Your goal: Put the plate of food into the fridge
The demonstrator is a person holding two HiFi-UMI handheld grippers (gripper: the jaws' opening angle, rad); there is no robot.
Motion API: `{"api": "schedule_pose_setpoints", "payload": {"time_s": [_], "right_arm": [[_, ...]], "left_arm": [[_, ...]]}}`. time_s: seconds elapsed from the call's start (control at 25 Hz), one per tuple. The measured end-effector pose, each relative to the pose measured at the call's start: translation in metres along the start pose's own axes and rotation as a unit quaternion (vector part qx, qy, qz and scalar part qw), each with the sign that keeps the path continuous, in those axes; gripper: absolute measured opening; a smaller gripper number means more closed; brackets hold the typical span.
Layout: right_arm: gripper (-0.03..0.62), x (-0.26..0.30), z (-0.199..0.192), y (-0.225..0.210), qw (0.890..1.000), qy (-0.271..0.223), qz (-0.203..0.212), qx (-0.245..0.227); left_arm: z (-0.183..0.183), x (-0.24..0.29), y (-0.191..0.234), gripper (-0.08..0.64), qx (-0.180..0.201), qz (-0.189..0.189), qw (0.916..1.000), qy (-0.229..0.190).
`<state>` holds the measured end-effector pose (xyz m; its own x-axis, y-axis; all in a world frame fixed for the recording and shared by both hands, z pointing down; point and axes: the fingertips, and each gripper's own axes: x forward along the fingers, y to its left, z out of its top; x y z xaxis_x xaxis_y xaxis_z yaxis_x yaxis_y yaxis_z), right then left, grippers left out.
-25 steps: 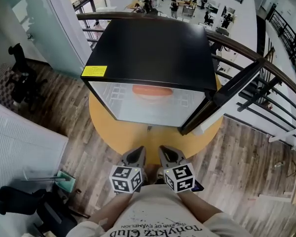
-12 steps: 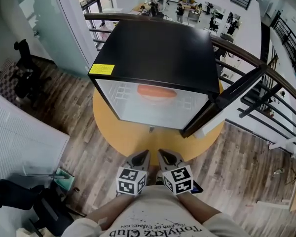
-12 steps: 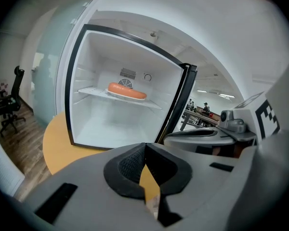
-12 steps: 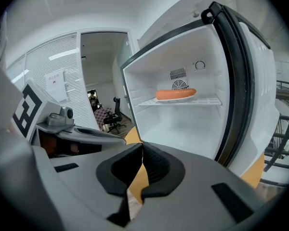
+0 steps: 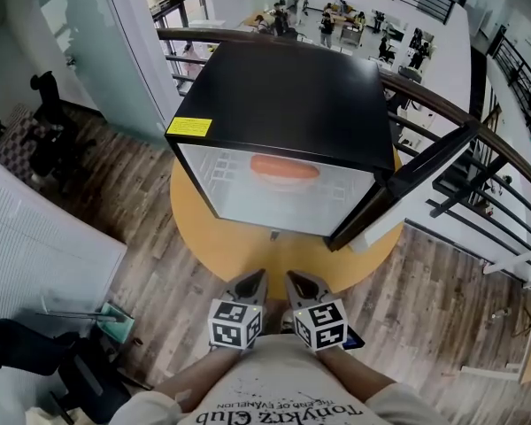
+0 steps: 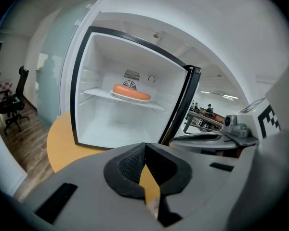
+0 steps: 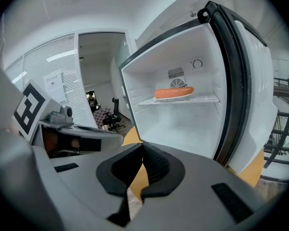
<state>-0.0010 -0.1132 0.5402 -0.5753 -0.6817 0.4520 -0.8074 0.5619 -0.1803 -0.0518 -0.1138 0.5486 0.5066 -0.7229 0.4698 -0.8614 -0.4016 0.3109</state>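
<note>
- Fridge (image 5: 283,96): one, black-topped, standing on one round yellow tabletop (image 5: 208,237), at 12 o'clock from the person. Its single door (image 5: 425,171) hangs wide open toward 3 o'clock, so the cavity faces the person.
- Plate of food (image 6: 131,93): one plate carrying one long orange item. It sits on the one shelf (image 6: 98,93) in the upper half of the cavity, roughly centred and toward the back wall.
- Judgement: the task's thing is already inside the fridge; only the door looks left to deal with.
- Left gripper (image 5: 248,283): jaws pressed together, nothing between them.
- Right gripper (image 5: 305,283): same, jaws together, empty.
- Count and position: two grippers, side by side at 6 o'clock of the head view, tucked close to the person's torso and well apart from the fridge.
- Why held so (judgement): empty and pulled in close, they are clear of the doorway, so the door could swing without catching them.
- Next move (judgement): probably falls to the right gripper, since the door's free edge lies at about 1 o'clock from it.
</note>
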Motion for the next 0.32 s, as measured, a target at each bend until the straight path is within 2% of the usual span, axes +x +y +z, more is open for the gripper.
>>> {"api": "schedule_pose_setpoints", "payload": {"time_s": [0.32], "right_arm": [[0.028,-0.0030,-0.0027,0.0018,1.000,0.003,-0.001,-0.005]], "left_arm": [[-0.0026,-0.0023,-0.0021,0.025,-0.003,-0.005,1.0000,0.001]]}}
